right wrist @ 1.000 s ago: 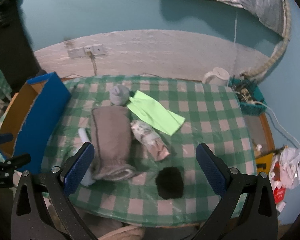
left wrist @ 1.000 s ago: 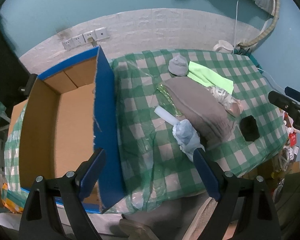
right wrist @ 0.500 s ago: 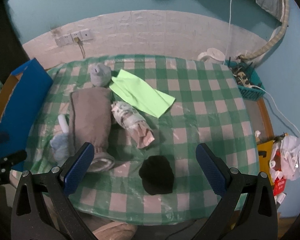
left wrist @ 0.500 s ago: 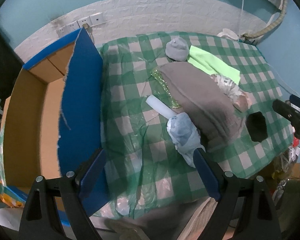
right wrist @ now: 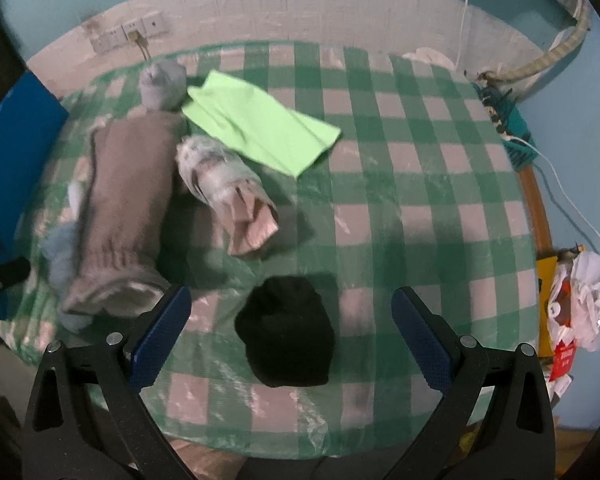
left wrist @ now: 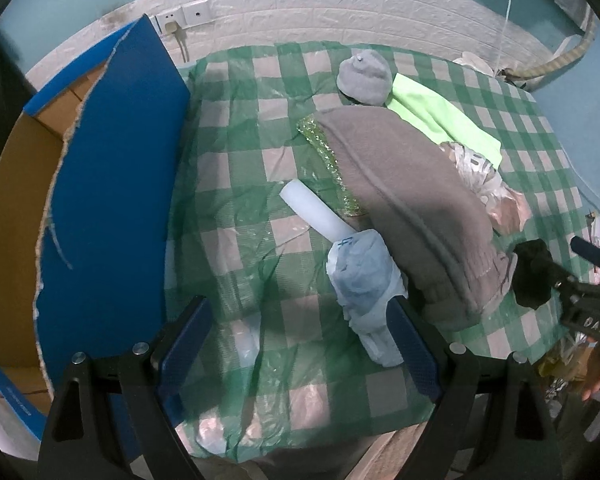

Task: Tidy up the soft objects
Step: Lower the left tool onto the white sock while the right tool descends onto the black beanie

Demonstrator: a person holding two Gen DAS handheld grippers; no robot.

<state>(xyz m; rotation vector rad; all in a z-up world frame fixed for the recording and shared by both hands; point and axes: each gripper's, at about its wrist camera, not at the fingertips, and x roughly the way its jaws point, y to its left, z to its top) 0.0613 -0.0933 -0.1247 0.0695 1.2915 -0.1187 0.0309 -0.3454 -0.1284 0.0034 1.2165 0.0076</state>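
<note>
Grey knitted sweater [left wrist: 412, 204] lies rolled on the plastic-covered checked counter [right wrist: 420, 184], hiding a sequinned strip [left wrist: 328, 160]; both hand-held grippers, left [left wrist: 300, 344] and right [right wrist: 290, 334], gape empty.

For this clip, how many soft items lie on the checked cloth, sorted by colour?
Grey: 2, sweater and small roll
Green: 1, cloth
Black: 1, bundle
Blue: 1, bundle
White: 1, foam roll
Clear-wrapped: 1, bag
Glittery: 1, strip
Total: 8

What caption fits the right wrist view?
Open right gripper hovers over a black sock on the checked table.
</note>
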